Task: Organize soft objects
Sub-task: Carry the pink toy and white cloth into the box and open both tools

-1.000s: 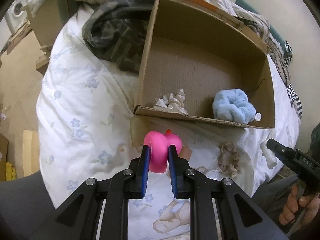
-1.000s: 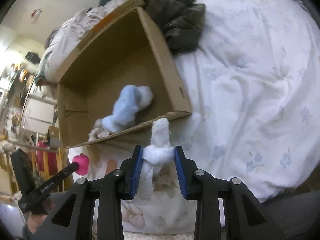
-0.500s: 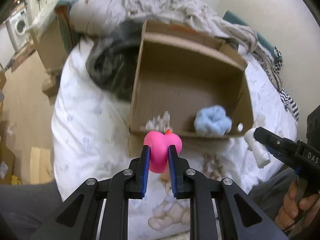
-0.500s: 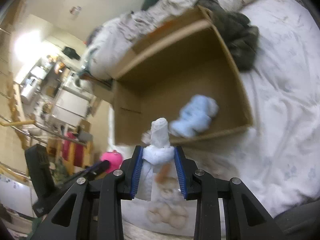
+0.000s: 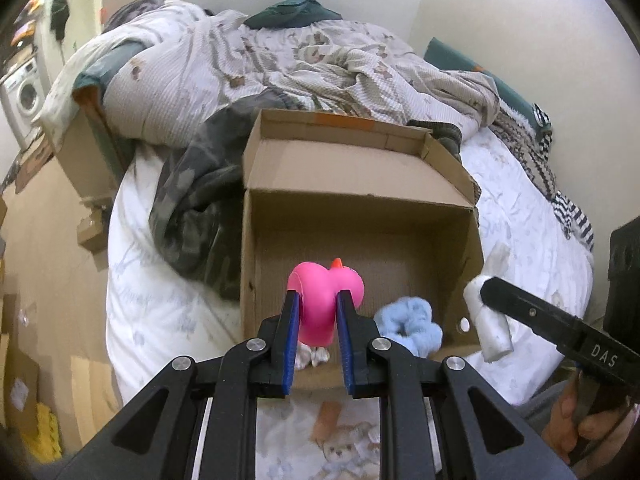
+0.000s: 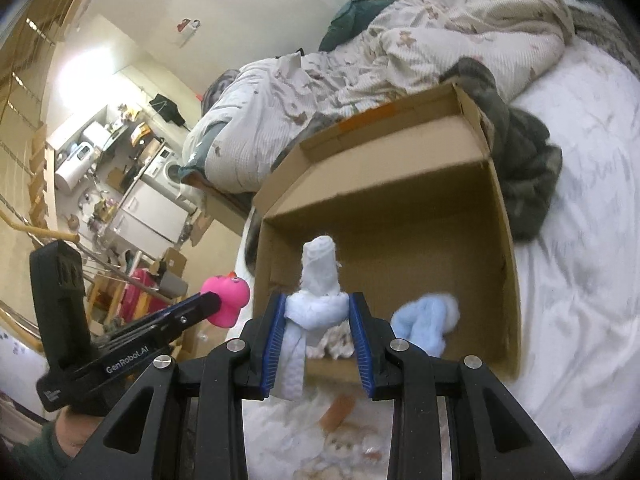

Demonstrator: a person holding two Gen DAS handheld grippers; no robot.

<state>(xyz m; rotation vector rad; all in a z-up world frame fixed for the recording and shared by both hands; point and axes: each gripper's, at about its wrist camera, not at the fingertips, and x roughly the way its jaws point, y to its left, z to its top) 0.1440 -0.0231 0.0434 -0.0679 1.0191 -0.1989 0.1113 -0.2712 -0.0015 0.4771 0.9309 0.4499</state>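
Right wrist alone shows washing machine point(image 6: 167, 168), kitchen clutter point(image 6: 100, 140)

Home bedroom, rumpled duvet point(image 5: 248, 68) on a bed point(image 5: 532, 240), washing machine point(image 5: 24, 98) and kitchen clutter beyond

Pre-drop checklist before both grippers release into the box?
1. Left gripper shut on pink rubber duck: ok.
2. Right gripper shut on white rolled cloth: ok.
3. Open brown cardboard box unobstructed from above: ok.
4. Bare floor space left beside fluffy light-blue scrunchie and cream scrunchie: ok.
5. Duck past the near box wall: cannot tell.
6. Cloth past the near box wall: cannot tell.
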